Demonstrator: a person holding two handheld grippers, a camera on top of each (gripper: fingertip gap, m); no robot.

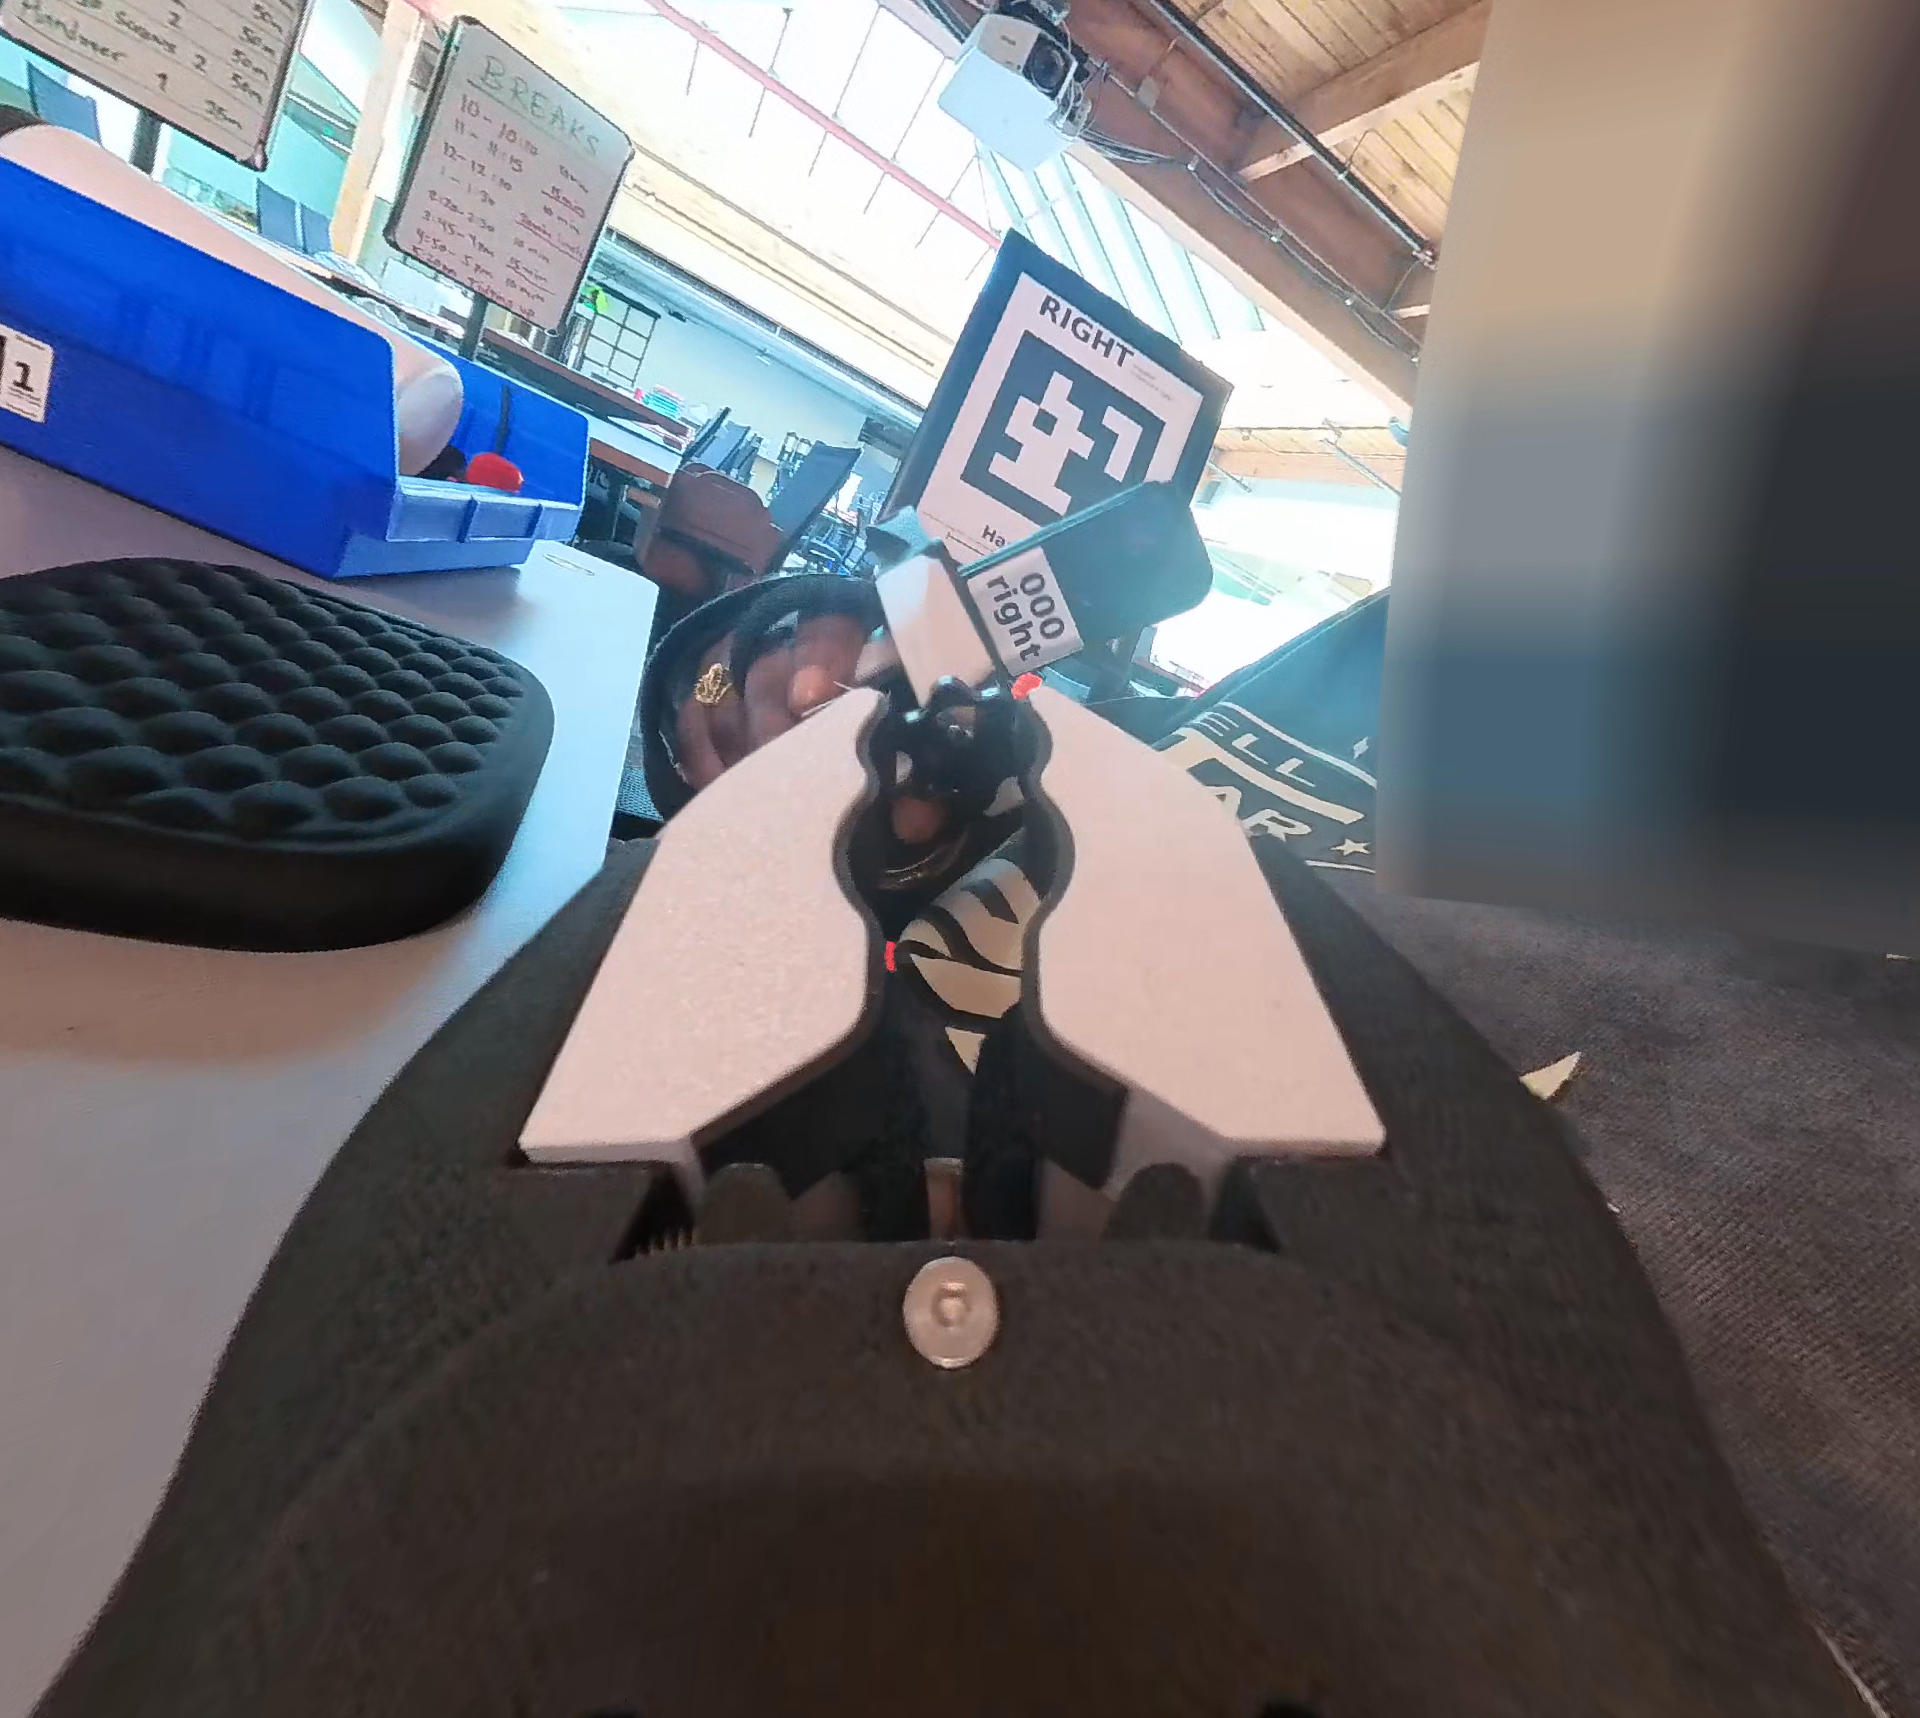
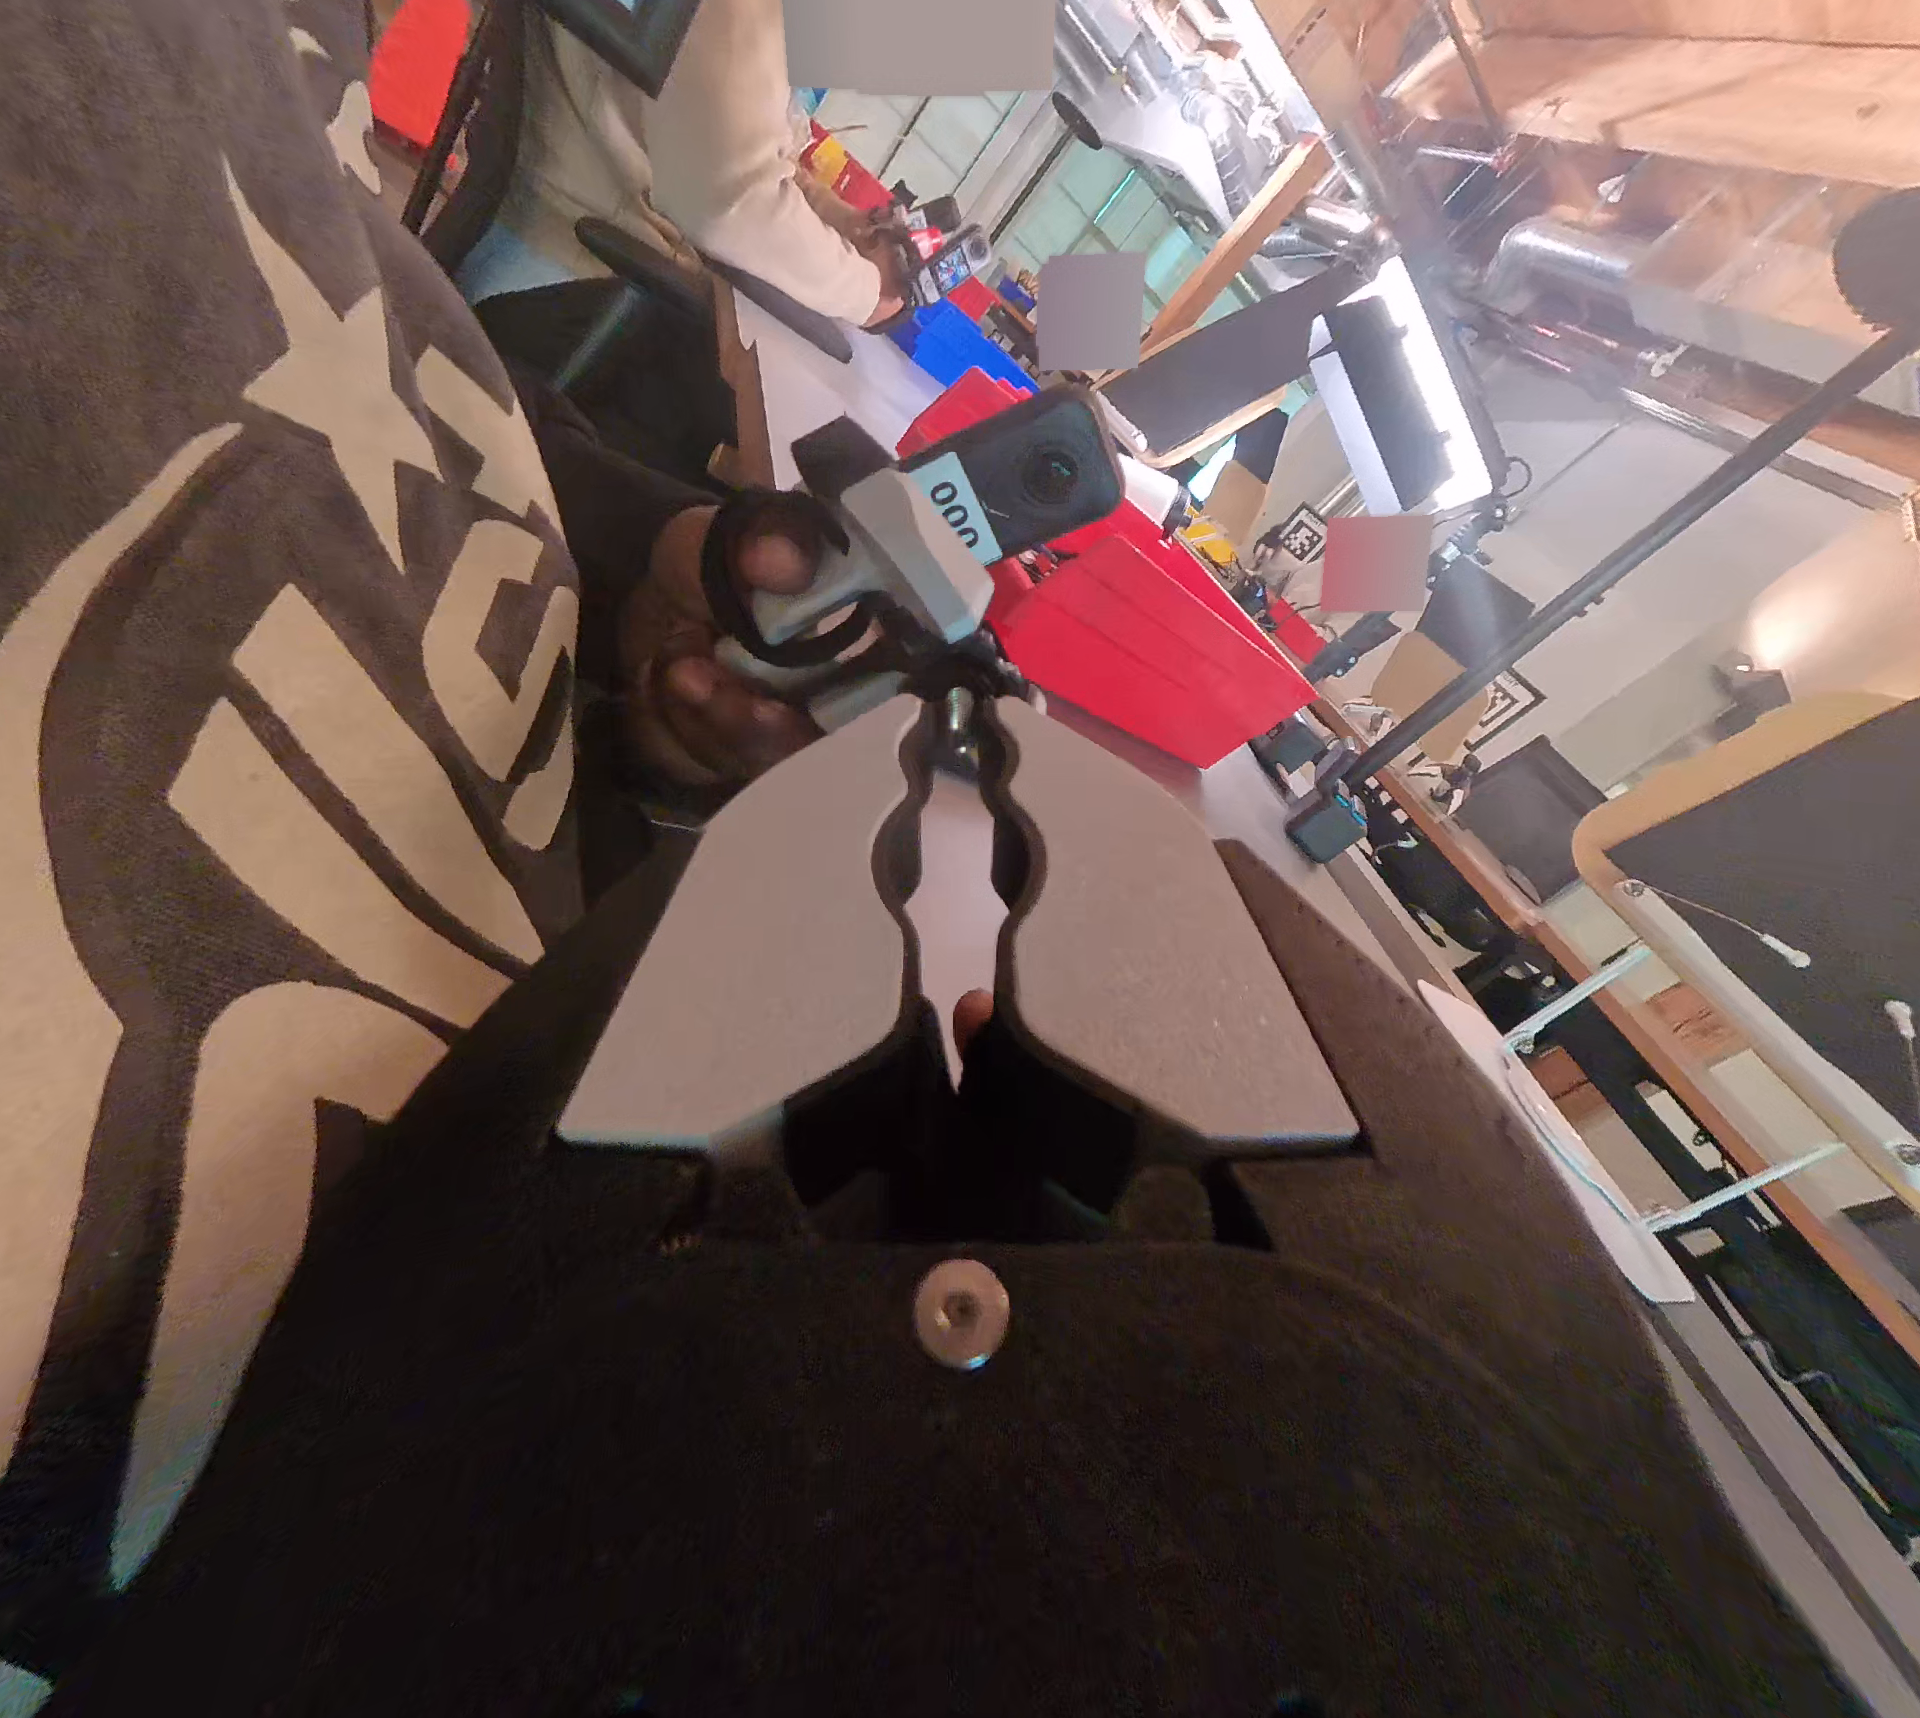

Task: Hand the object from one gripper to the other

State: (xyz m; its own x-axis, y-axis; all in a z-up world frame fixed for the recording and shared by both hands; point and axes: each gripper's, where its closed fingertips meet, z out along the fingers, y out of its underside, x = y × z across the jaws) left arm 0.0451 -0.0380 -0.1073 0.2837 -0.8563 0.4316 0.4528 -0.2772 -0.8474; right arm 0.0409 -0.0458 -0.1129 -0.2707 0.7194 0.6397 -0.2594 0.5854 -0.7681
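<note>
The object is a small black part [image 1: 948, 738] with a metal threaded stem [image 2: 954, 714]. It sits where the two grippers meet tip to tip, in the air in front of a person's dark printed shirt [image 2: 260, 629]. My left gripper [image 1: 951, 712] has its grey fingers closed around the black part. My right gripper [image 2: 958, 725] is closed on the metal stem. The right gripper's camera and tag plate [image 1: 1081, 442] show beyond the object in the left wrist view. The left gripper's camera [image 2: 1039, 473] and the hand holding it [image 2: 727, 629] show in the right wrist view.
A grey table [image 1: 156, 1097] lies at left with a black dimpled pad [image 1: 239, 733] and a blue bin [image 1: 260, 421]. Red bins [image 2: 1143, 640] stand on the table [image 2: 1226, 795] in the right wrist view. Another person [image 2: 727, 141] works farther along it. Whiteboards [image 1: 509, 182] stand behind. My two grippers' fingertips are within a few centimetres of each other.
</note>
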